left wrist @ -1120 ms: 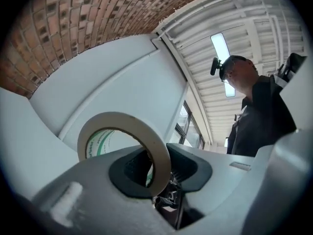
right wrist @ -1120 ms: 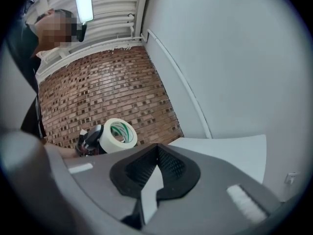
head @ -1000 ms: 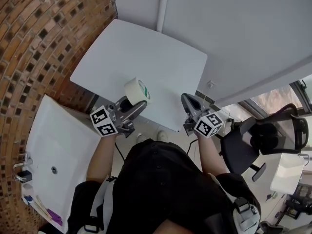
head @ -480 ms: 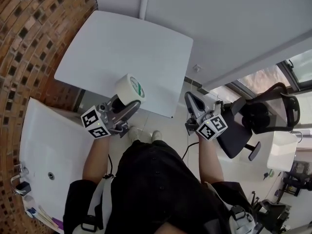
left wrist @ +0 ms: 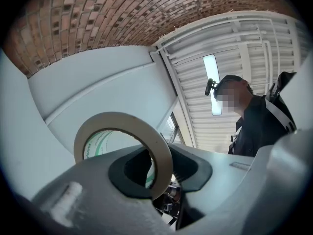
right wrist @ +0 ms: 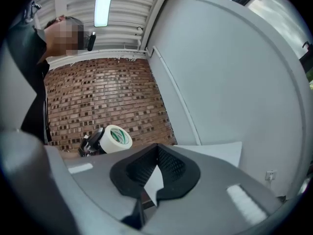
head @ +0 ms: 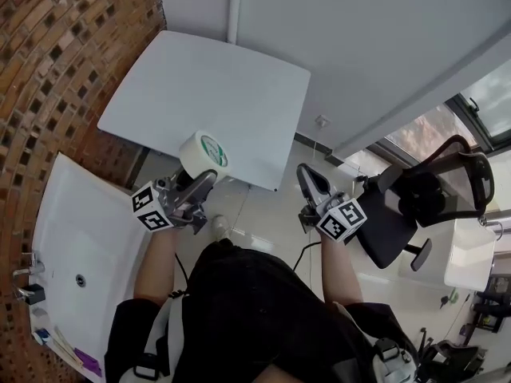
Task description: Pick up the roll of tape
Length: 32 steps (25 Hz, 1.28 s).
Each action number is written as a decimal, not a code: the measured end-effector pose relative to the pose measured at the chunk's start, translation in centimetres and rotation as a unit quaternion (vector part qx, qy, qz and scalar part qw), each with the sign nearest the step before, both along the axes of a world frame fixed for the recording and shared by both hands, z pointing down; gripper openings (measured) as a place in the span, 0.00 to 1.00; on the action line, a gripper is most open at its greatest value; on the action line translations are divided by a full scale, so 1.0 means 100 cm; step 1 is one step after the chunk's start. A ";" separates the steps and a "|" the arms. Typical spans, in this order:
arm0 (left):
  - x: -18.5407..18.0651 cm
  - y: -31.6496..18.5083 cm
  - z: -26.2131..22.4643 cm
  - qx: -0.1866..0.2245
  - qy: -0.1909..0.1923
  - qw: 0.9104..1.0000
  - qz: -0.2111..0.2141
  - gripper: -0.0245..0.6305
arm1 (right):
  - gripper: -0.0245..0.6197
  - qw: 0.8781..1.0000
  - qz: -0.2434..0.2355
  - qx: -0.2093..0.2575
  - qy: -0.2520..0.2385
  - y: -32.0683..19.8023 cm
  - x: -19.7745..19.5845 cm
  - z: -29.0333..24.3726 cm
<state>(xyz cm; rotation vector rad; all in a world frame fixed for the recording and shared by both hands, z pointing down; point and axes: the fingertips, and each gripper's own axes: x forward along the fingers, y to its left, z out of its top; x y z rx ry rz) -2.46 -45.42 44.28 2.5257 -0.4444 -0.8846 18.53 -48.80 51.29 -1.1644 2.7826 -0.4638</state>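
A brick wall (head: 56,54) filled the head view from 9 to 11 o'clock. The white tabletop (head: 223,78) lay at 12 o'clock, and a black office chair (head: 423,206) stood at 3 o'clock. The left hand-held gripper (head: 206,178), at 9 o'clock of the right one, pinched the wall of the roll of tape (head: 204,154) between its pads. The roll was held tilted at the tabletop's 6 o'clock edge, its green-printed core showing. The right hand-held gripper (head: 306,174) was pressed together with nothing in it, beyond the tabletop's 5 o'clock corner.
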 end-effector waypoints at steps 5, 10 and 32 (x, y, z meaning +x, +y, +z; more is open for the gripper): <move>0.016 0.031 -0.011 0.008 -0.022 1.000 -0.017 0.19 | 0.05 1.000 -0.014 0.011 0.001 0.020 0.010 -0.005; 0.019 0.059 -0.013 0.006 -0.024 0.999 -0.036 0.19 | 0.05 1.000 -0.016 0.021 0.008 0.038 0.013 -0.011; 0.021 0.121 -0.016 -0.003 -0.055 0.998 -0.038 0.19 | 0.05 0.997 -0.015 0.076 -0.006 0.104 -0.007 -0.045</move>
